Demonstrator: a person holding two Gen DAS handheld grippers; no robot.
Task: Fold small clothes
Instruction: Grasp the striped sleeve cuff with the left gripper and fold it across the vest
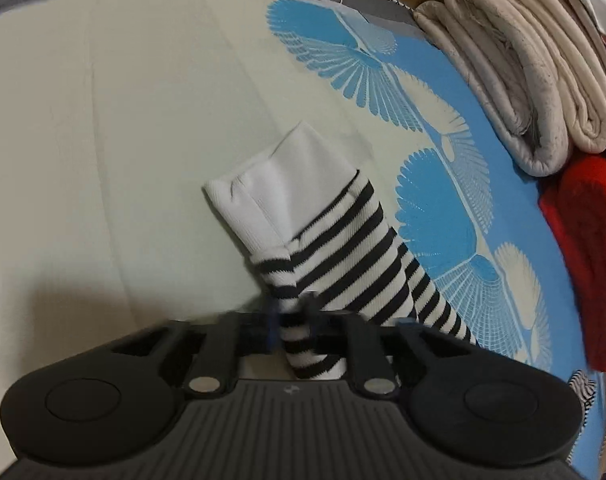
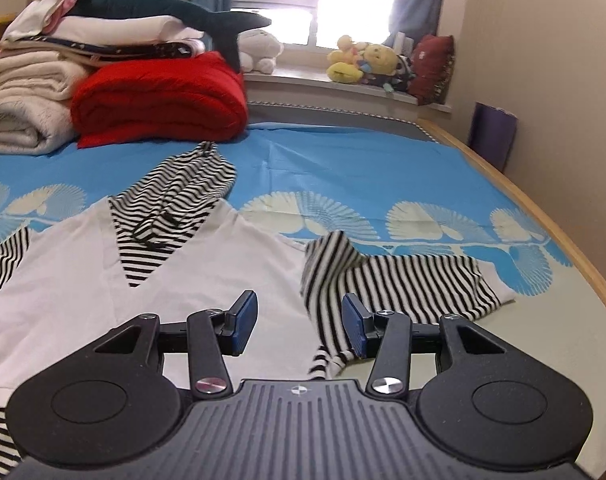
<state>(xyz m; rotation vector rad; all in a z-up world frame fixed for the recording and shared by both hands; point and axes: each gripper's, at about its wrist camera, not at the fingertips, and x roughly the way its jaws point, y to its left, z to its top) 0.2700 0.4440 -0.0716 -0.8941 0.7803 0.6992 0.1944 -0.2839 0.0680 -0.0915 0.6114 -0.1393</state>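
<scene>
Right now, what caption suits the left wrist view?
Left gripper clamps a striped sleeve above the bed sheet.

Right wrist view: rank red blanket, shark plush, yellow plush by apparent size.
1. Red blanket
2. Shark plush, longer but thinner, so close to the blanket
3. Yellow plush, smallest, though it sits farther back on the sill

No words, numbers, labels or brand names can be read in either view. The only sign is a small round mark, a circle split into quarters, on the ribbed top of the left gripper (image 1: 293,320) body and the same mark on the right gripper (image 2: 299,326) body. The red cushion (image 2: 429,68) on the window sill carries a small pale patch, too blurred to read.
</scene>
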